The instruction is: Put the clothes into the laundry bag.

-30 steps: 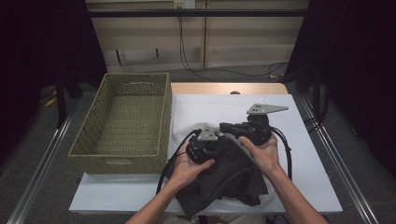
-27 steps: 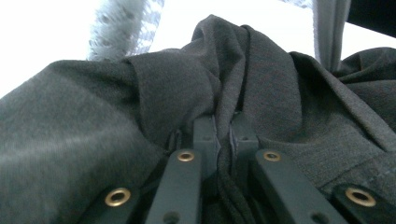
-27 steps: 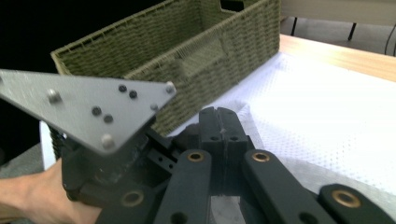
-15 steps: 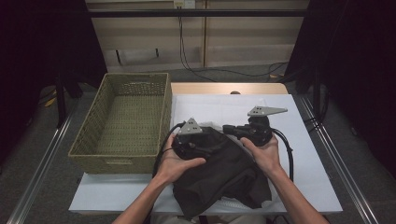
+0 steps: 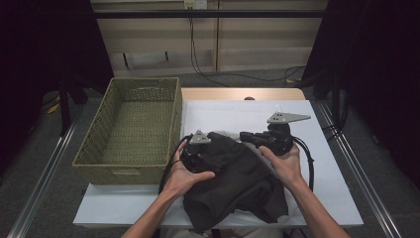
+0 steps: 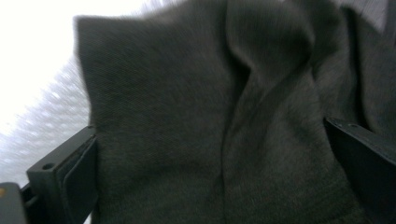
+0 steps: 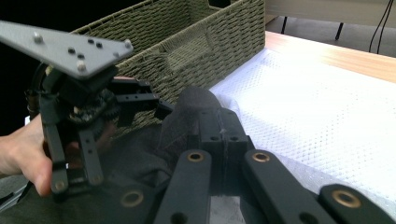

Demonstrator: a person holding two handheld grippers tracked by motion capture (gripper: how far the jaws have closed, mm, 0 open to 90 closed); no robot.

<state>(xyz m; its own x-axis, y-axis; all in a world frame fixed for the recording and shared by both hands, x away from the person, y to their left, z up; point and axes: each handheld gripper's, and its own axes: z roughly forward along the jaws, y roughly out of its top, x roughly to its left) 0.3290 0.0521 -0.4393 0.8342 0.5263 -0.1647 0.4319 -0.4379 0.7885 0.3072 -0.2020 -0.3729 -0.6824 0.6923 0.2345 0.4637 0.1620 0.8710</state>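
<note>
**Both grippers on a dark cloth beside a basket**

Dark curtains close off both sides of the room, and cables run along the floor by the pale back wall. You sit at a table (image 5: 237, 94) covered with a white dimpled mat (image 5: 233, 119). On your left half of it stands a green woven basket (image 5: 130, 129), open at the top.

Right in front of you lies a dark grey cloth (image 5: 237, 183), crumpled in a heap on the mat, its near edge reaching the table's front edge. It sits just beside the basket, outside it.

Your left gripper (image 5: 197, 152) rests on the cloth's left side, close to the basket wall. In the left gripper view its jaws stand wide apart, with a thick fold of cloth (image 6: 224, 126) between them; neither jaw is pressed onto the fabric.

Your right gripper (image 5: 250, 137) sits at the far right edge of the cloth. In the right gripper view (image 7: 219, 135) its jaws are clenched together on a raised bunch of the cloth (image 7: 191, 109), and your left gripper (image 7: 159, 108) is seen just beyond, in front of the basket (image 7: 196, 37).
</note>
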